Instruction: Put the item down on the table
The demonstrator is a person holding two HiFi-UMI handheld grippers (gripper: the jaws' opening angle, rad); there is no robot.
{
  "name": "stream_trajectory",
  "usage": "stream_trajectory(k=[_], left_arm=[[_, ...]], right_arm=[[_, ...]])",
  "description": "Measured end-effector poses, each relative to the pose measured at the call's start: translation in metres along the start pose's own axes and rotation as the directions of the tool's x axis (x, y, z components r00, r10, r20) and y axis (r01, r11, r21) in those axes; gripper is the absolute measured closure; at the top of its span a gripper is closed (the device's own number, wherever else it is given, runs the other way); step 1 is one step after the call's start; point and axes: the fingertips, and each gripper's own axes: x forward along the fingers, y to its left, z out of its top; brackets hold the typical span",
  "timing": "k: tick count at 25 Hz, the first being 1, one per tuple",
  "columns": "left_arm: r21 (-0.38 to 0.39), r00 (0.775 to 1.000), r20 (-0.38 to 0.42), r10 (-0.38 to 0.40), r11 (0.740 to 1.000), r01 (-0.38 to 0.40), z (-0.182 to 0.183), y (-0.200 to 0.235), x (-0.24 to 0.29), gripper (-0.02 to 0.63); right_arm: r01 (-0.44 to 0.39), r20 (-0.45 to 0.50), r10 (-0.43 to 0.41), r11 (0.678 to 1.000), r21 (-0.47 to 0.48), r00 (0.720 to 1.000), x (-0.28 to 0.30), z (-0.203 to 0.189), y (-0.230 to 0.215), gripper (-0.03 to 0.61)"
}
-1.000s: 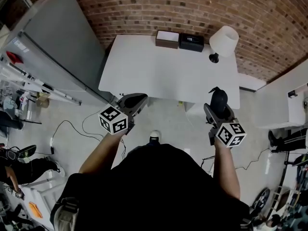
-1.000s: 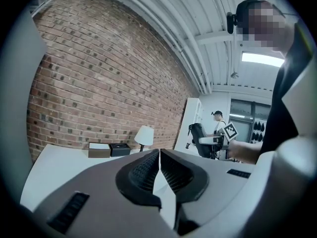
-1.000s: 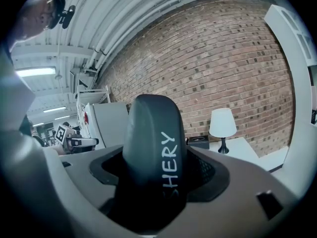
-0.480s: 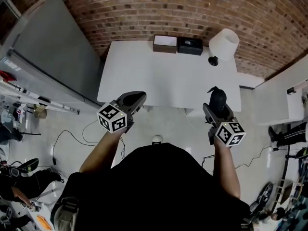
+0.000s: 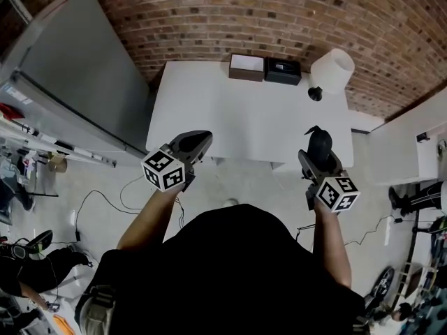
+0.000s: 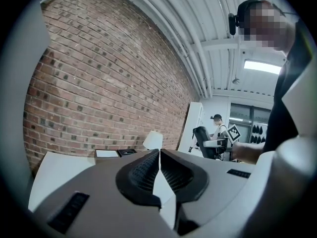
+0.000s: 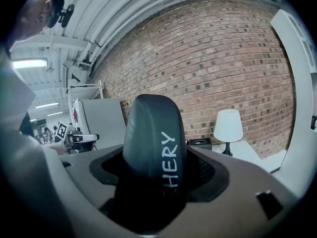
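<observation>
A dark, rounded black item (image 5: 318, 141) with white lettering (image 7: 169, 157) stands upright between the jaws of my right gripper (image 5: 319, 149), which is shut on it. It hangs in the air over the near right edge of the white table (image 5: 230, 117). In the right gripper view the item (image 7: 151, 133) fills the middle and hides the gap between the jaws. My left gripper (image 5: 198, 142) is held at the near left edge of the table. Its jaws meet with nothing between them in the left gripper view (image 6: 158, 168).
At the table's far edge by the brick wall stand a white lamp (image 5: 331, 68), a black box (image 5: 282, 69) and a brown box with a white top (image 5: 246, 66). A big grey panel (image 5: 77, 82) leans at the left. A white cabinet (image 5: 419, 149) is at the right. Cables lie on the floor.
The table has come slightly nearer under both grippers as the person moved toward it. The right gripper keeps its hold on the black item; the left stays shut.
</observation>
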Motion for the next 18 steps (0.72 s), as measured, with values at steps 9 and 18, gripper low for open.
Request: stream_trajectory(k=[9,18], left_arm=[[0.0,1.0,-0.012,-0.005,1.0,0.005,0.0,0.013,0.0,0.586],[-0.001,1.0,-0.026,0.0,1.0,0.0,0.003,0.024,0.024,0.586]], right_arm=[[0.015,0.004,-0.015,1.0,0.004,1.0,0.009,0.002,-0.003,0.222],[0.022,-0.005,-0.022,0.999,0.035,1.0,0.024,0.002,-0.028,0.222]])
